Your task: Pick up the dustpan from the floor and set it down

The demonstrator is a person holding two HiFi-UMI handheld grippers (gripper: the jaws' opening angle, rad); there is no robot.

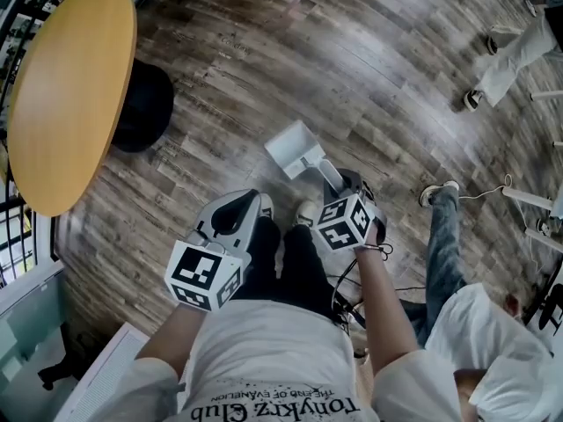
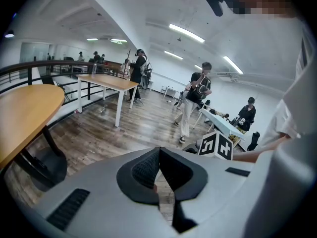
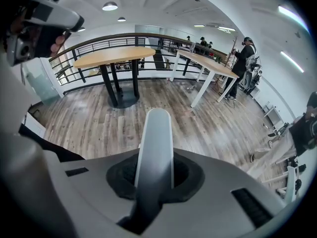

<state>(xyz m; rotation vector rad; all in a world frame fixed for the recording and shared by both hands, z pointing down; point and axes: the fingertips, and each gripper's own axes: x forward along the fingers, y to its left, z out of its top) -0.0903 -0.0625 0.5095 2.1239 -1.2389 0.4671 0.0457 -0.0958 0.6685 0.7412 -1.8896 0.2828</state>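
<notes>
My right gripper (image 1: 341,185) clamps the dustpan (image 1: 295,148) by its handle (image 3: 154,148), seemingly clear of the floor (image 1: 369,69); my left gripper (image 1: 233,214) is closed, empty. Next: lower it level, then release.

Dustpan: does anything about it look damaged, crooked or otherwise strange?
Nothing stands out. The dustpan looks whole and empty. It is held by its handle in the right gripper, whose jaws are shut on it. Nothing is spilled on the wooden floor around it.

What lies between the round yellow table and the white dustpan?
In the head view, only the table's black base, then bare floor.
</notes>
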